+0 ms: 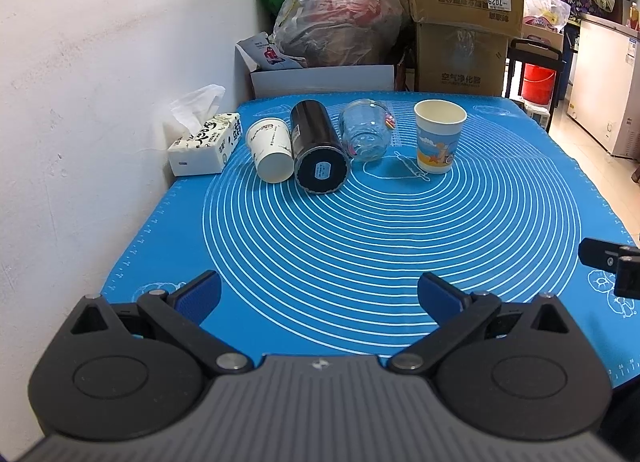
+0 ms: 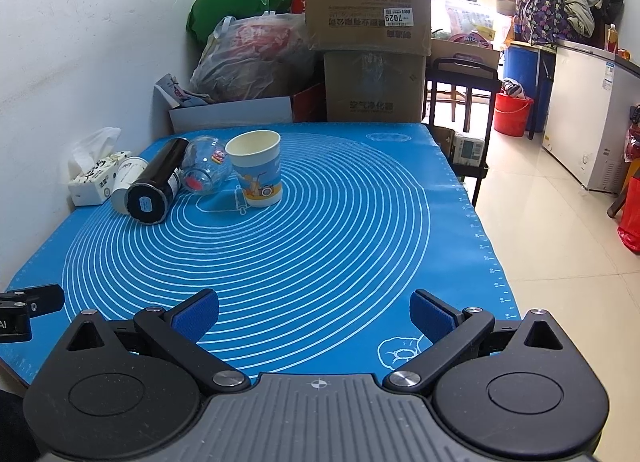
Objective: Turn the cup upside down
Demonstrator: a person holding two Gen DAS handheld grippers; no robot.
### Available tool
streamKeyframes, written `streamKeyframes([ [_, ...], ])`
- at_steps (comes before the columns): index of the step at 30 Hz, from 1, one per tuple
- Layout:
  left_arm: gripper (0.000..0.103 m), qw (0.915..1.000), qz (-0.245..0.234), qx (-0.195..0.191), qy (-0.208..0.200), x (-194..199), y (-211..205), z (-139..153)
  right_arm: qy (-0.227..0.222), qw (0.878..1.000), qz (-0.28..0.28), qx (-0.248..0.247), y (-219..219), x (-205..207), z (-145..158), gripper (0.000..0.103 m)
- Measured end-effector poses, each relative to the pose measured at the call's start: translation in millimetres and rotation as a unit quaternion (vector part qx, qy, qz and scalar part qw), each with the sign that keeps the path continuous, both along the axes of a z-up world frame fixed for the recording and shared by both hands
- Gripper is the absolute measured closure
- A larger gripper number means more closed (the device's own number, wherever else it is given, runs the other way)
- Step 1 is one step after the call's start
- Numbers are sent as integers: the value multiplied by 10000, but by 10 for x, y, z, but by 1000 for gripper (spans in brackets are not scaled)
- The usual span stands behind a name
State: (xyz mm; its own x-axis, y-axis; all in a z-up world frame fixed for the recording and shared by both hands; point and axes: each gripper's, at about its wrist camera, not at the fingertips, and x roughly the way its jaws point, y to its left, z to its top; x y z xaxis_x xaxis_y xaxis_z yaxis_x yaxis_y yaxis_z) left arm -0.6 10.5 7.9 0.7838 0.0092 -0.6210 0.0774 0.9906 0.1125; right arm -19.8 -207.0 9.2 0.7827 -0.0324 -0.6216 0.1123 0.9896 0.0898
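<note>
Nearest me, my left gripper [image 1: 319, 296] and right gripper [image 2: 314, 314] hover with blue-padded jaws wide apart over the ringed blue mat [image 1: 400, 242] on the bench. Far back stands the paper cup [image 1: 439, 135], upright, mouth up, cartoon-printed. Left of it lie a clear glass jar [image 1: 366, 135], a glossy black cylinder [image 1: 318, 149] and a white paper cup [image 1: 270, 149].

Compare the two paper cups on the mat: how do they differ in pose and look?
The blue cup stands upright with its mouth up; the white cup lies on its side, its base toward the cameras. The blue cup carries a colourful cartoon print; the white cup is mostly plain with small markings. The blue cup stands alone; the white cup lies beside the black flask. Both are paper.
</note>
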Motion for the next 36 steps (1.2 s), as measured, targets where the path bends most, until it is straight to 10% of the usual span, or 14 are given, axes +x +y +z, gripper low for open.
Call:
streamKeyframes([
  [22,0,9999,112,86,-79,244,154,-3,-150,9999,2,-33,28,124,-35,0],
  [36,0,9957,626,299,-611,1494,571,81,-90,9998,-181,7,-19,437,-169,0],
])
